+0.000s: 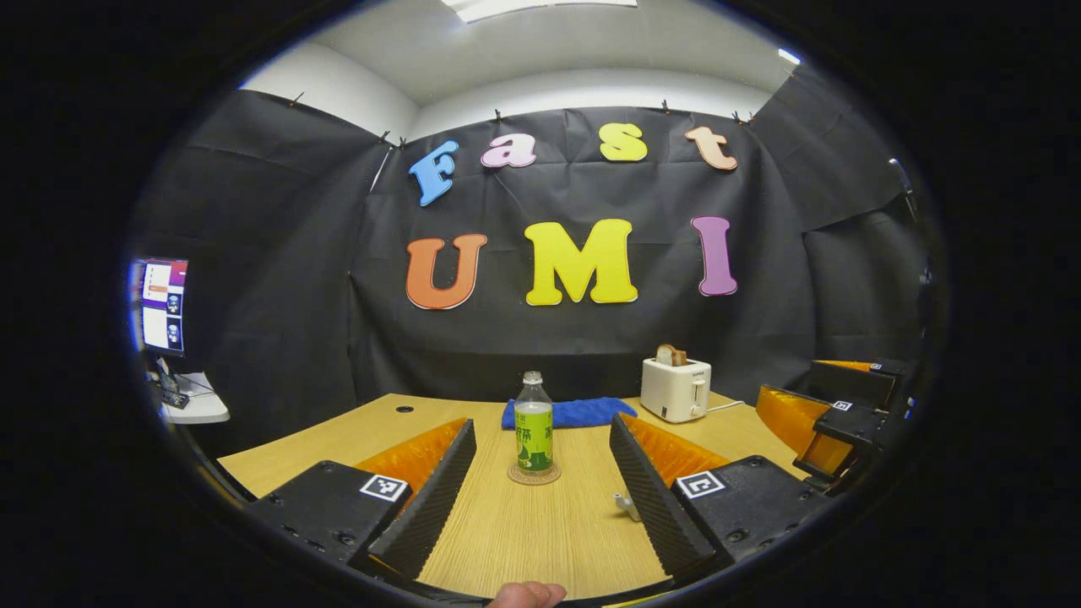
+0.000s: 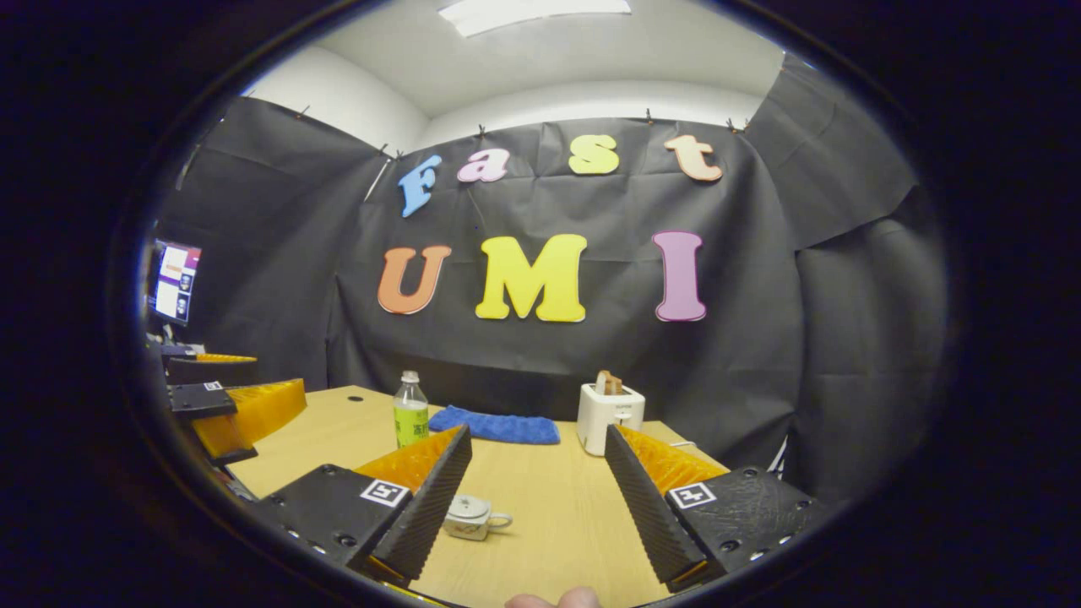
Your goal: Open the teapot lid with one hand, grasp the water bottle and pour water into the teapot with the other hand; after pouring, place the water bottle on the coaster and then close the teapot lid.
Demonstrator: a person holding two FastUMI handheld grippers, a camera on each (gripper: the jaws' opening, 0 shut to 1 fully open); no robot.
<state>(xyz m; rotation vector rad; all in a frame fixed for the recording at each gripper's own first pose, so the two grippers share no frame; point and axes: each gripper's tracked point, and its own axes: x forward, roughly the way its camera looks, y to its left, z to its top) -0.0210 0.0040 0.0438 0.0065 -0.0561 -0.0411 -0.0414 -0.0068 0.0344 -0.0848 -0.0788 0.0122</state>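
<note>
A clear water bottle (image 1: 534, 431) with a green label and a white cap stands upright on a round coaster (image 1: 534, 475) at mid-table. My left gripper (image 1: 542, 426) is open and faces it from a short way back, with nothing between its fingers. A small white teapot (image 2: 469, 515) with its lid on sits on the table beside the left finger of my right gripper (image 2: 536, 435), which is open and empty. A white bit of the teapot (image 1: 625, 505) peeks out by the left gripper's right finger. The bottle (image 2: 410, 414) stands farther back on the left.
A blue cloth (image 1: 578, 412) lies at the back of the wooden table (image 1: 540, 532), with a white toaster (image 1: 674, 388) holding bread to its right. A monitor (image 1: 160, 304) stands off the table's left side. The other gripper (image 1: 832, 422) shows at the right edge.
</note>
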